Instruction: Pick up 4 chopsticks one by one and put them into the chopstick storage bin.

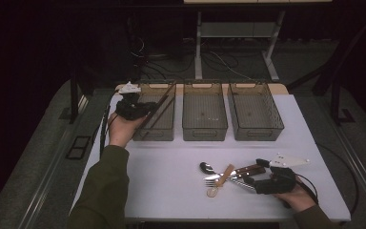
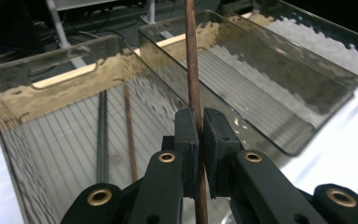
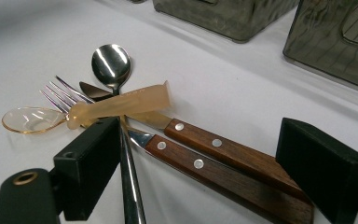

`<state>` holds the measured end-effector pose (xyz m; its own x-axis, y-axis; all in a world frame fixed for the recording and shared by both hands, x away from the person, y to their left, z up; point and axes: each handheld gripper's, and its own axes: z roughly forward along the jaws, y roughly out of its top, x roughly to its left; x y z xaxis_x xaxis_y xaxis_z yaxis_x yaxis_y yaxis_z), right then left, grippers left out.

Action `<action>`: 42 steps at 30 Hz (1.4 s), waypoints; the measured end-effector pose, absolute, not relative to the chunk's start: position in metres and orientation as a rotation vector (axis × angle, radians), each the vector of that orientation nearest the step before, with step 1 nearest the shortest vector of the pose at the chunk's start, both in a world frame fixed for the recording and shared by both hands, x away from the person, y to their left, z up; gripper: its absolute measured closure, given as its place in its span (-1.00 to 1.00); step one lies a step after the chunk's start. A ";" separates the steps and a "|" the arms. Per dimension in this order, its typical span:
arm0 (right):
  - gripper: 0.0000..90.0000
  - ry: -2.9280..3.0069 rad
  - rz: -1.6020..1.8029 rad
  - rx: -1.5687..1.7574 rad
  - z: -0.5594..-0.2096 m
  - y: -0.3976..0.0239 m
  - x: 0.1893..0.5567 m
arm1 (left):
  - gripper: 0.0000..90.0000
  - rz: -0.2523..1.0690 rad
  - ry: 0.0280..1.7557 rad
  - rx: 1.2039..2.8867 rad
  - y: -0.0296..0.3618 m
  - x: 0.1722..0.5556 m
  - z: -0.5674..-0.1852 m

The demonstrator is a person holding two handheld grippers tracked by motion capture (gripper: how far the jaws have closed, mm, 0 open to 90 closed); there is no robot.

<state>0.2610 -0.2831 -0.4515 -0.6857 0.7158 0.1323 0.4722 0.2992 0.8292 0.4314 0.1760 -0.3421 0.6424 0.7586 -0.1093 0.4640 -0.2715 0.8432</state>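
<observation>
OK, white table (image 1: 171,191) first: three clear smoky bins sit in a row along its far edge, left bin (image 1: 156,112), middle bin (image 1: 204,110), right bin (image 1: 254,111). My left gripper (image 1: 145,109) is over the left bin's near-left side, jaws pinched tight on a thin brown chopstick (image 2: 193,84), which runs up between the pads and slants across the bin opening. In the left gripper view another brown stick (image 2: 129,135) and a dark thin one beside it lie on that bin's ribbed floor. My right gripper (image 1: 253,183) rests low at the near right, jaws wide apart, nothing clamped, straddling the cutlery pile. Pile, near centre-right: two wood-handled knives (image 3: 223,161) side by side between the open pads, a metal spoon (image 3: 111,63), a fork (image 3: 60,93) with tines fanned left, and a translucent amber plastic spoon (image 3: 93,109) lying across the top.
</observation>
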 end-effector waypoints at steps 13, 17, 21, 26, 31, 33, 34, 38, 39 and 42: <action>-0.69 2.305 1.339 1.082 -0.451 -0.283 0.261 | 0.89 0.436 1.016 1.921 0.172 0.472 -0.341; -0.69 2.302 1.342 1.083 -0.451 -0.284 0.260 | 0.89 0.449 1.024 1.925 0.169 0.481 -0.349; -0.69 2.300 1.341 1.088 -0.450 -0.285 0.260 | 0.89 0.439 1.043 1.926 0.166 0.488 -0.360; -0.69 2.297 1.345 1.090 -0.450 -0.286 0.260 | 0.89 0.454 1.045 1.957 0.158 0.492 -0.369; -0.69 2.296 1.348 1.089 -0.450 -0.285 0.259 | 0.88 0.451 1.077 1.982 0.159 0.497 -0.378; -0.69 2.297 1.349 1.087 -0.450 -0.286 0.259 | 0.88 0.446 1.092 1.986 0.160 0.498 -0.380; -0.69 2.296 1.350 1.089 -0.450 -0.286 0.259 | 0.88 0.447 1.094 1.980 0.160 0.498 -0.380; -0.69 2.298 1.347 1.089 -0.450 -0.286 0.260 | 0.87 0.452 1.105 1.974 0.161 0.499 -0.381; -0.69 2.298 1.346 1.087 -0.450 -0.286 0.260 | 0.87 0.446 1.112 1.973 0.162 0.499 -0.381; -0.69 2.298 1.348 1.086 -0.450 -0.286 0.259 | 0.64 0.453 1.116 1.973 0.162 0.499 -0.381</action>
